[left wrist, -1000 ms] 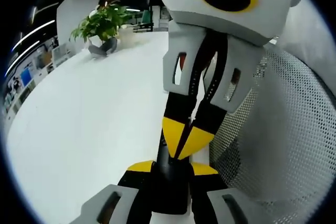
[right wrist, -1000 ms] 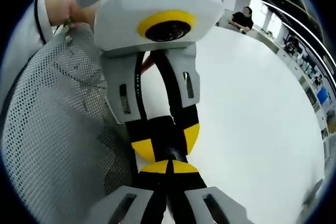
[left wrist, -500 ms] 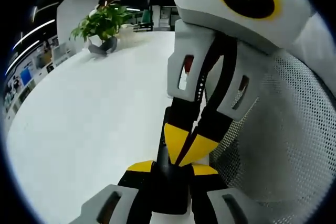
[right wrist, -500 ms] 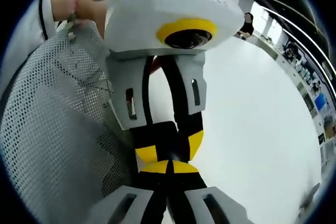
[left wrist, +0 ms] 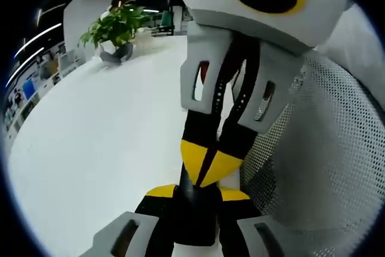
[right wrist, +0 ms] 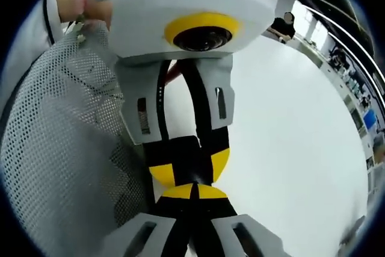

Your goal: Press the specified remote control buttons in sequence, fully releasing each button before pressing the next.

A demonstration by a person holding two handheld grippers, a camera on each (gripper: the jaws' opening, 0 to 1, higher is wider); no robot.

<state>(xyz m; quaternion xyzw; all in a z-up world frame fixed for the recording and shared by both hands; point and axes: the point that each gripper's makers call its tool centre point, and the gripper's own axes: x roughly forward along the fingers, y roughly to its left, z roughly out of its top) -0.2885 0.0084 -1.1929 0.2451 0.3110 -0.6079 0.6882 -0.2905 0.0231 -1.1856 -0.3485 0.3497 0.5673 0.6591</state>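
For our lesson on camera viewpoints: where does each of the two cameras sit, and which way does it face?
Left gripper view: on the left gripper, looking across the white table toward a plant; own jaws clamp the dark remote; mesh garment at right.
Right gripper view: on the right gripper, jaws shut, looking back at the left gripper; a hand and mesh garment at left.
Shared: the remote, table, garment, each other's gripper.

Two gripper cameras, face to face, very close

Left gripper view looks across the white worktop (left wrist: 90,148) toward a potted plant (left wrist: 117,28). Right gripper view faces the opposite way over the same worktop (right wrist: 289,136). Each shows the other gripper.
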